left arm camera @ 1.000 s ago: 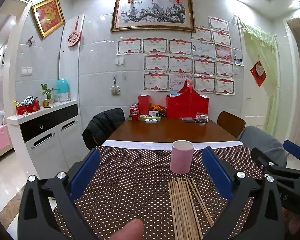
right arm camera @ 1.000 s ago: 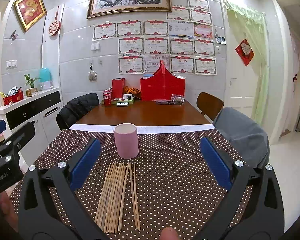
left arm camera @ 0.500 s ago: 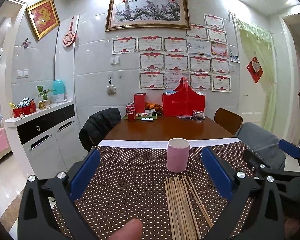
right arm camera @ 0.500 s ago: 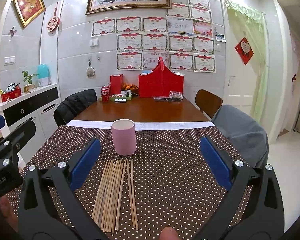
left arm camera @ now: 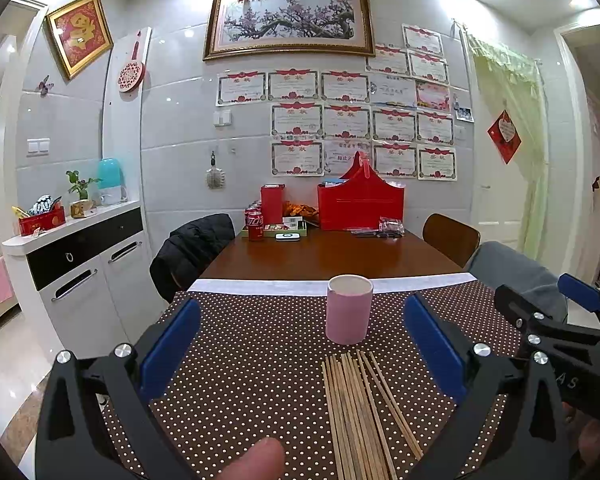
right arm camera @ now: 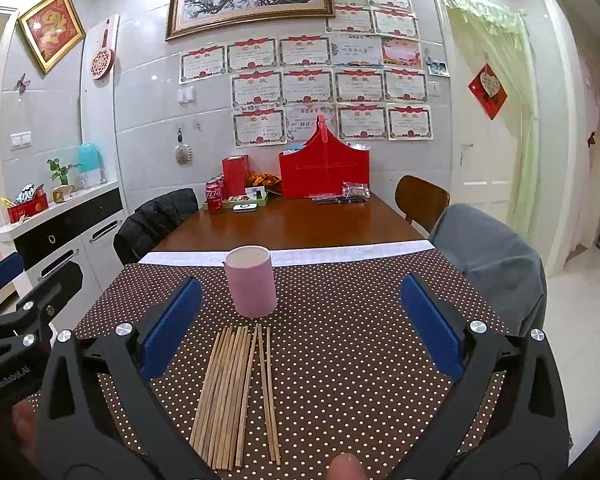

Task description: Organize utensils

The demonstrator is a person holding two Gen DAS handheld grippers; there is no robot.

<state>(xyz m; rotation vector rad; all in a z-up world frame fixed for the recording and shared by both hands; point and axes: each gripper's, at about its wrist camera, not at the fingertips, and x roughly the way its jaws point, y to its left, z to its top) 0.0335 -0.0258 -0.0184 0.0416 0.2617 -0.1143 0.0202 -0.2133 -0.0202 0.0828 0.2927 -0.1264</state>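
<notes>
— While both tools hang above the polka-dot tablecloth (right arm camera: pixel 340 360), where are the chopsticks (right arm camera: pixel 236 392)?

— Flat on the cloth, in a loose bundle just on the near side of the pink cup (right arm camera: pixel 251 282), which stands upright with its mouth up.

— Which way do they run?

— Their long axis goes from the near edge of the table toward the cup. In the right wrist view the far tips stop just short of the cup's base. Most lie side by side and touching; two or three on the right splay off a little.

— And the left gripper (left arm camera: pixel 300 340)?

— Released, its blue pads spread wide, nothing between them. The bundle (left arm camera: pixel 360 412) shows toward its right pad, the cup (left arm camera: pixel 349 309) beyond.

— The right gripper (right arm camera: pixel 302 320)?

— Also released and holding nothing. The chopsticks lie toward its left pad, with the cup straight beyond them. The left tool shows at the far left edge of that view.
</notes>
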